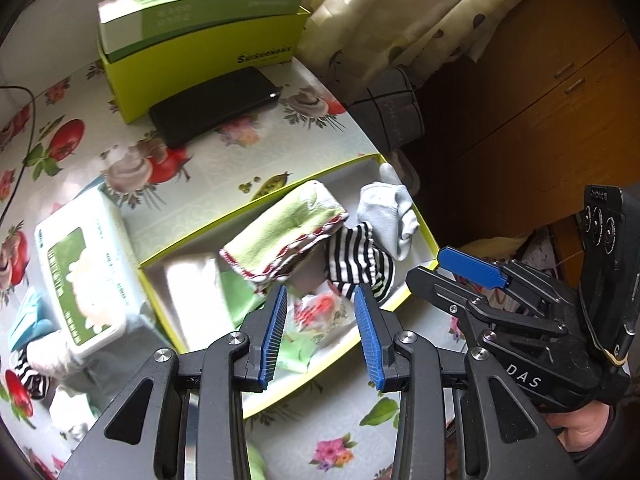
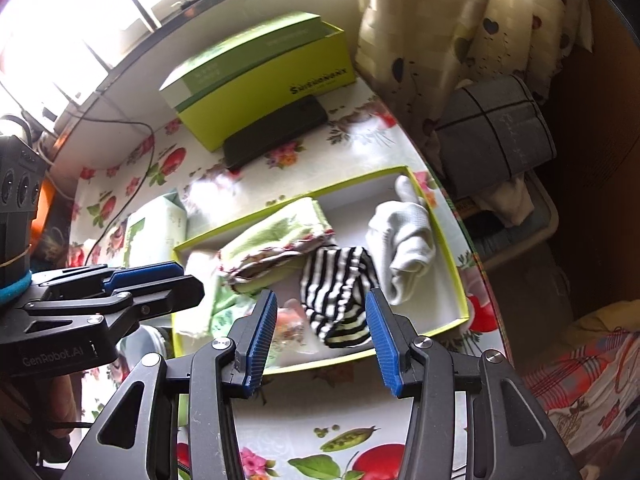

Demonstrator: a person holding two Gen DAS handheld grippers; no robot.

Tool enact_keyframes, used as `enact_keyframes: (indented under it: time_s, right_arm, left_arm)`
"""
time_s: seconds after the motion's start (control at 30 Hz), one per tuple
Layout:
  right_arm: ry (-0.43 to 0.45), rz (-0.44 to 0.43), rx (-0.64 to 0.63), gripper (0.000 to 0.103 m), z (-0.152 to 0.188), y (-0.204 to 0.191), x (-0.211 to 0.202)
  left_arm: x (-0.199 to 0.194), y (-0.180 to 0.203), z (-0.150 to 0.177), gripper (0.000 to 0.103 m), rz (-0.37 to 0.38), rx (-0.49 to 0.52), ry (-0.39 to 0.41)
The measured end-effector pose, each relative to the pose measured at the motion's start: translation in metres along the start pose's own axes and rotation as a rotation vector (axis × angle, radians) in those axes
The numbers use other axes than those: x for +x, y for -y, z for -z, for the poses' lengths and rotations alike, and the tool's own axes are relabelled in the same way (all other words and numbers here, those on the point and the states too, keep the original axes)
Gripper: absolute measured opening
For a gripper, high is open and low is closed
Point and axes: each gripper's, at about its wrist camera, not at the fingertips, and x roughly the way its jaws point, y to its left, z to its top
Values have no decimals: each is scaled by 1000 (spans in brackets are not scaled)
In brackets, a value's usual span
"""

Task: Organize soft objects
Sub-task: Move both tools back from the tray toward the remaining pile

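Note:
A shallow tray with a yellow-green rim (image 1: 256, 199) (image 2: 456, 264) lies on the flowered table. In it are a green cloth with red trim (image 1: 288, 236) (image 2: 276, 236), a black-and-white striped sock (image 1: 356, 260) (image 2: 340, 292), a white sock (image 1: 392, 212) (image 2: 408, 240), a white folded cloth (image 1: 196, 296) and a flower-print piece (image 1: 316, 312) (image 2: 290, 326). My left gripper (image 1: 322, 332) is open and empty above the tray's near part. My right gripper (image 2: 322, 338) is open and empty just in front of the striped sock. Each gripper shows in the other's view: the right one (image 1: 472, 268), the left one (image 2: 152, 276).
A wet-wipes pack (image 1: 80, 268) (image 2: 156, 224) lies left of the tray, with more socks (image 1: 36, 364) near it. A green box (image 1: 200, 40) (image 2: 260, 76) and a black phone (image 1: 216, 104) (image 2: 276, 136) sit at the back. The table edge runs on the right, with a grey bundle (image 2: 496, 128) beyond.

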Motion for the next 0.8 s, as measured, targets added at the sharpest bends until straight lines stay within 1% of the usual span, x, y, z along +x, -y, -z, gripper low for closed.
enact_keyframes:
  time_s: [0.23,0.57,0.8]
  right_arm:
    - [3,-14,-75,45,1,-39,-9]
    - [-5,-52,-173,45,5,-93,-17]
    - [-25,-74,-247,46,12,-127,-16]
  left_arm:
    - [-27,-20,16,36,-43,-45,45]
    - [-70,-46,42,36,-106,-97,139]
    - [-87,-68,62,36,-130,-151,164]
